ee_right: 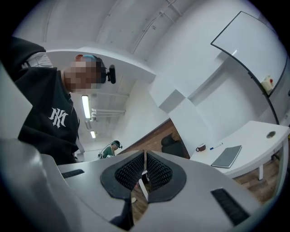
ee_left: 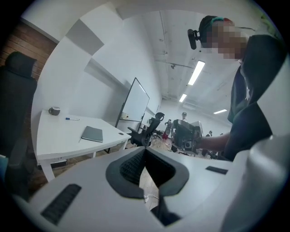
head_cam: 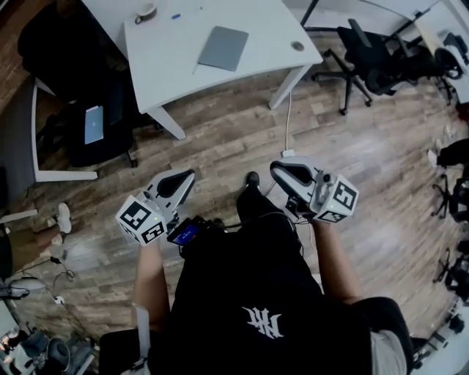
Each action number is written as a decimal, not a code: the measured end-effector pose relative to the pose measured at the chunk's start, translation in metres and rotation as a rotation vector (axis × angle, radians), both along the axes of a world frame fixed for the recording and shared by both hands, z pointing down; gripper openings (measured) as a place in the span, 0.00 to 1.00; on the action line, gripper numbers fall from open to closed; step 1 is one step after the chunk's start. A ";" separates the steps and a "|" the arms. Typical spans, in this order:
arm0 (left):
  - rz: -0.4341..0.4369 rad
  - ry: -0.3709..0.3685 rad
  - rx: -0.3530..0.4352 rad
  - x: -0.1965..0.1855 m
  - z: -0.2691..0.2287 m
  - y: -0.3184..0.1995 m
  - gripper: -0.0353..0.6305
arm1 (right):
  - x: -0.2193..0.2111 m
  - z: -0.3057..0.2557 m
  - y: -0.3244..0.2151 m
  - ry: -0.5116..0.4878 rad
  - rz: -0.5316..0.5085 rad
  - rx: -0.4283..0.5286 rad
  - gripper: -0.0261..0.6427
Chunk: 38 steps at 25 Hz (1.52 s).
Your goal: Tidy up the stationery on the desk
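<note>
Up ahead on the white desk [head_cam: 183, 58] is where all the stationery is sitting, and both grippers are hanging well short of it over the wood floor [head_cam: 220, 146], so nothing is getting tidied yet. The left gripper [head_cam: 178, 183] is showing its jaws pressed together with nothing between them, and the right gripper [head_cam: 293, 173] is looking the same: pads closed up, empty. The grey notebook [head_cam: 224, 47] is lying flat near the middle of the desk, straight out in front and roughly between the two grippers, so I'd say neither one is really winning on distance; its long axis is running mostly away from the person with a slight tilt. The blue pen [head_cam: 176, 15] is lying further back toward the far left edge, its long axis going across the view, with a small round thing [head_cam: 146, 12] just beside it (tape roll or mug, I honestly can't tell). Those two are sitting more on the left gripper's side, so I'm guessing that one is looking at the shorter reach. Either way, whichever jaws go first are needing to spread before closing in.
</note>
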<state>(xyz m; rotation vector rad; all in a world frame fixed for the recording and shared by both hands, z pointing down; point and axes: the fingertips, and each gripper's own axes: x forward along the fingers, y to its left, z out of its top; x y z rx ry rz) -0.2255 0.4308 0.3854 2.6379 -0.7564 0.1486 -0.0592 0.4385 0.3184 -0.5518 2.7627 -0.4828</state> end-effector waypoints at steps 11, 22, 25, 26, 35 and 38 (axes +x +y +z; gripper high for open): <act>-0.105 -0.075 0.013 0.057 -0.023 -0.117 0.05 | 0.063 0.010 -0.128 -0.016 -0.116 -0.081 0.10; -0.192 -0.120 -0.035 0.069 -0.008 -0.187 0.05 | 0.084 0.032 -0.212 -0.014 -0.146 -0.150 0.15; -0.210 -0.110 -0.051 0.066 0.000 -0.214 0.05 | 0.082 0.046 -0.229 0.030 -0.159 -0.188 0.23; -0.215 -0.103 -0.056 0.064 0.005 -0.224 0.05 | 0.081 0.052 -0.236 0.047 -0.160 -0.202 0.23; -0.204 -0.066 -0.101 0.048 0.034 -0.334 0.05 | 0.062 0.091 -0.336 0.153 -0.197 -0.395 0.23; -0.170 -0.080 -0.130 0.046 0.047 -0.365 0.05 | 0.051 0.104 -0.372 0.177 -0.197 -0.465 0.23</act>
